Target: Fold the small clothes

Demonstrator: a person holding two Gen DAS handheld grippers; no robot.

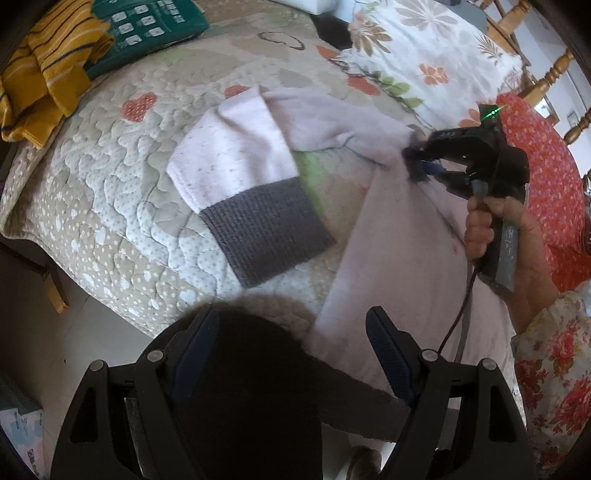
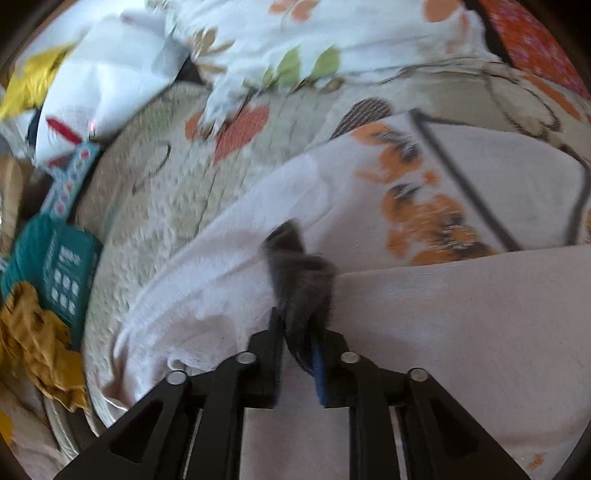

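A small pale pink sweater (image 1: 399, 251) with grey ribbed cuffs lies on the quilted bed. One sleeve (image 1: 236, 147) is folded across, its grey cuff (image 1: 266, 225) lying flat. My right gripper (image 1: 419, 162) is shut on the other grey cuff (image 2: 299, 273) and holds it over the sweater body (image 2: 461, 332). My left gripper (image 1: 291, 332) has its jaws apart; a dark grey piece of the garment (image 1: 251, 387) fills the space between them, and I cannot tell whether they grip it.
A yellow striped garment (image 1: 48, 70) and a teal box (image 1: 147, 26) lie at the bed's far left. A floral sheet (image 1: 424, 48), a red patterned cloth (image 1: 546, 177) and wooden chairs (image 1: 554, 66) are to the right. The bed edge and floor (image 1: 55, 354) are lower left.
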